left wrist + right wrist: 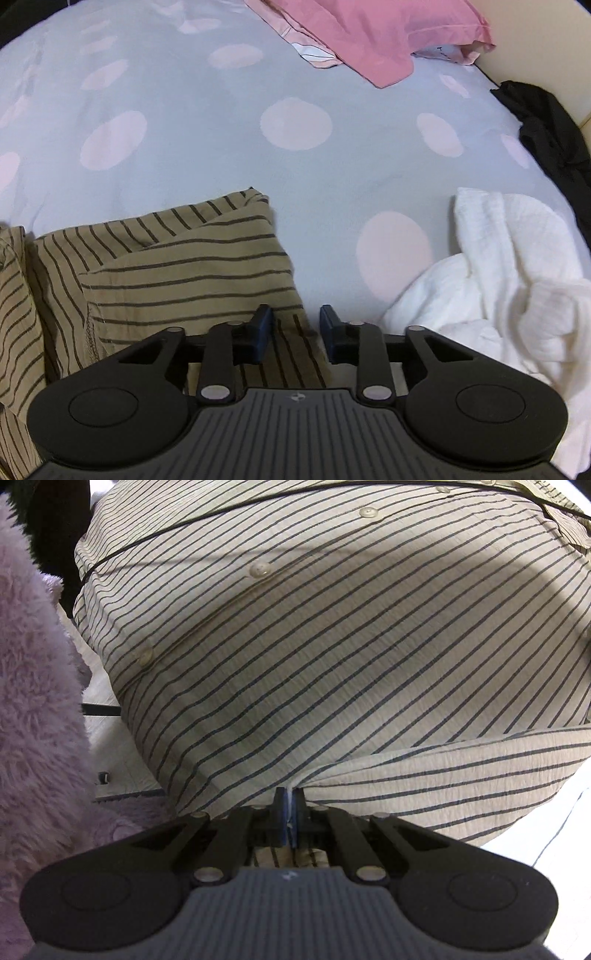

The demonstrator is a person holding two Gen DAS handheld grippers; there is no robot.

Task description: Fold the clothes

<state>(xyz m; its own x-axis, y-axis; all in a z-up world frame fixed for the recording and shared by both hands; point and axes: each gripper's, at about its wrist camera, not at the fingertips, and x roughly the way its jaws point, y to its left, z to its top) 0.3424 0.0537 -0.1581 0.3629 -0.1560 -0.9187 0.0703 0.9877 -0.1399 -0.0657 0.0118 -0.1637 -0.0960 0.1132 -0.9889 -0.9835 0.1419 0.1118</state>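
A tan shirt with thin dark stripes [177,266] lies bunched at the lower left of the bed in the left wrist view. My left gripper [295,321] hangs over its right corner. Its jaws stand a little apart, a strip of the striped cloth lies between them, and the pads do not press on it. In the right wrist view the same striped shirt [332,646], with its row of clear buttons, fills the picture. My right gripper [290,797] points down and is shut on a fold of it at the lower edge.
The bed sheet [221,147] is grey-blue with pale pink dots. A crumpled white garment [498,277] lies at the right, a black one [546,133] by the far right edge, and pink cloth [376,33] at the back. Fluffy lilac fabric [37,701] and pale floor [110,738] show at the left.
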